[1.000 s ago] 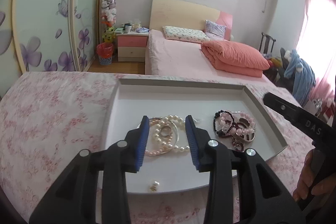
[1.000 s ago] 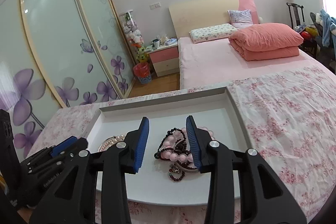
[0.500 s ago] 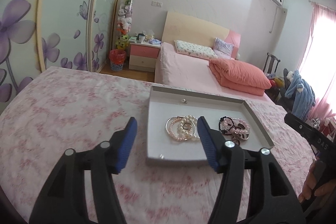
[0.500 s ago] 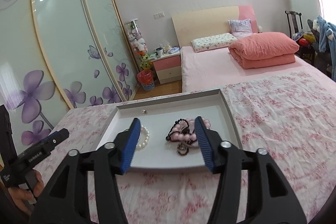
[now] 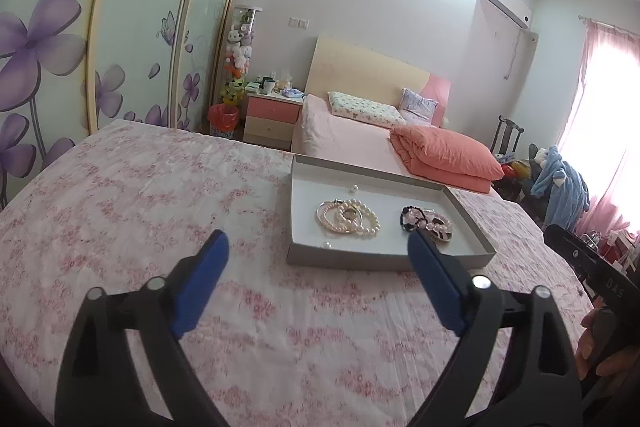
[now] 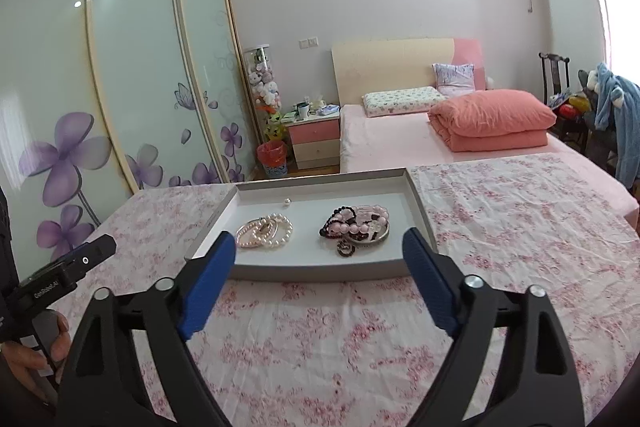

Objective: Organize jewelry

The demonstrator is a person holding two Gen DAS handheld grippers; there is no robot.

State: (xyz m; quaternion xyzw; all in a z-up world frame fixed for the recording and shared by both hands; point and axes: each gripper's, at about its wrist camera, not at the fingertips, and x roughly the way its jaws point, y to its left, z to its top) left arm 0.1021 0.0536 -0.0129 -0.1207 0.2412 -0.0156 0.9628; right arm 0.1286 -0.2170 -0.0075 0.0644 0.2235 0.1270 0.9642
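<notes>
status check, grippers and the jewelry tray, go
Left gripper open, empty. Right gripper open, empty. Pearl pile and pink-black bead pile apart in tray. Nothing blocking.

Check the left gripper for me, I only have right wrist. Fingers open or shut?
Observer: Open wide, nothing between them. The left gripper hangs over the flowered cloth, short of the tray.
Operator: Any loose pieces I can't see? I count one pearl by the far wall.
Observer: One more. A second loose pearl lies inside the tray by the near wall, just in front of the pearl bracelets.
Operator: Is left lined up on the tray?
Observer: No. The tray sits right of its centre line, and its right finger overlaps the tray's near wall.
</notes>
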